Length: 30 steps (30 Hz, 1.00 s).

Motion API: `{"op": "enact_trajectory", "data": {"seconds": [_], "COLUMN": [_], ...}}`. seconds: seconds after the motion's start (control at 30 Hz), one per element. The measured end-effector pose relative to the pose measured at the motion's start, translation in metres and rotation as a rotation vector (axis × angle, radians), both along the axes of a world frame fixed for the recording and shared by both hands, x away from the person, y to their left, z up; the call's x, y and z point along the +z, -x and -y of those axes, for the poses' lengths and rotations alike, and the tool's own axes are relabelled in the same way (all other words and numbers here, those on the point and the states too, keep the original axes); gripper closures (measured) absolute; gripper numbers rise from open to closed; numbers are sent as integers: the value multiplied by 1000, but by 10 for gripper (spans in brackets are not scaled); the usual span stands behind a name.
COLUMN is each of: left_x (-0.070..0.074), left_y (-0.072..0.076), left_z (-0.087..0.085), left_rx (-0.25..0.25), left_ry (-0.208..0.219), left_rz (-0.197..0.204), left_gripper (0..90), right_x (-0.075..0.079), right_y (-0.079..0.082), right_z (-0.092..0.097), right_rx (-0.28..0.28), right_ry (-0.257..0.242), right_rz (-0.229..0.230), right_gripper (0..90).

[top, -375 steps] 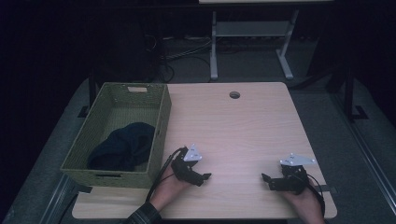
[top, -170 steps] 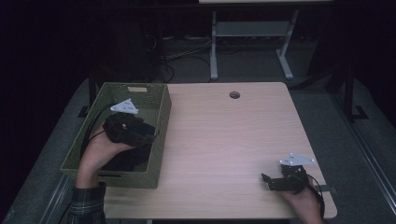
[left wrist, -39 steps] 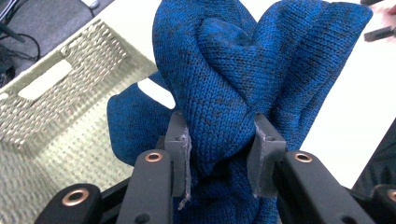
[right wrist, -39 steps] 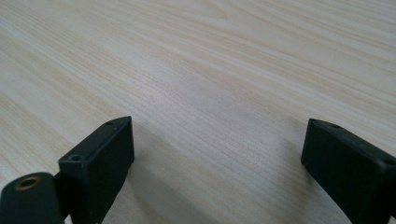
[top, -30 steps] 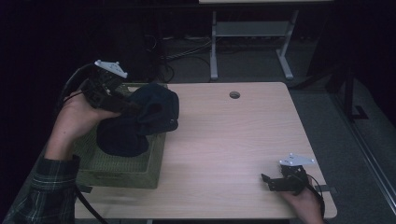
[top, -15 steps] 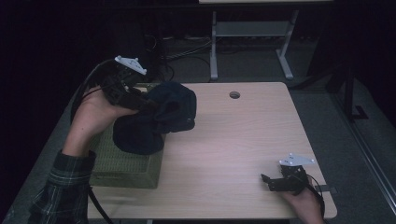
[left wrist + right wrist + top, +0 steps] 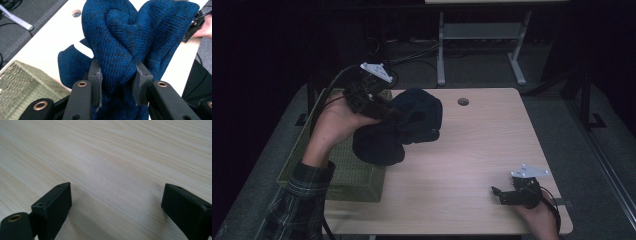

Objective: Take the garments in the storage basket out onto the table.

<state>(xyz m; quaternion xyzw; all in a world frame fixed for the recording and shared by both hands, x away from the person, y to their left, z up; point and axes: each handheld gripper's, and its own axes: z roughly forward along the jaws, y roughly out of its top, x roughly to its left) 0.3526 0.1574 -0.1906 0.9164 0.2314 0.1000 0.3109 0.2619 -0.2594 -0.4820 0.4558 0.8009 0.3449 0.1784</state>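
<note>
A dark blue knitted garment [image 7: 402, 130] hangs bunched in the air over the table's left part, just right of the green woven basket [image 7: 347, 170]. My left gripper [image 7: 384, 112] is shut on a thick fold of it. In the left gripper view both pads [image 7: 96, 80] press into the blue knitted garment [image 7: 130, 37], which rises in front of the camera. My right gripper [image 7: 498, 195] rests low on the wooden table [image 7: 482, 140] near its front right corner. Its jaws stand wide apart in the right gripper view, midpoint [image 7: 115, 205], with bare wood between them.
The basket stands at the table's left edge, partly under my left forearm. A round cable hole [image 7: 463, 102] sits near the table's far edge. Behind the table stand a metal frame [image 7: 477, 45] and loose cables on a dark floor.
My left hand has carried the garment up out of the basket and rightward over the table. The right gripper has stayed where it was.
</note>
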Motion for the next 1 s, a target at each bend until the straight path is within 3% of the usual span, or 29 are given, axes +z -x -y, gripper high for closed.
{"op": "enact_trajectory", "data": {"seconds": [0.53, 0.6, 1.0], "left_x": [-24, -28, -52], "left_y": [-2, -2, -3], "left_z": [52, 60, 82], "left_rx": [-58, -67, -97], "left_ry": [-5, 14, 16], "left_rz": [-13, -15, -31], "left_gripper": [656, 656, 655], "right_x": [0, 0, 0], "right_y": [0, 0, 0], "right_z": [0, 0, 0], "right_rx": [-2, -2, -3], "right_ry": [0, 1, -1], "right_rz": [0, 0, -2], "right_gripper": [91, 91, 91]}}
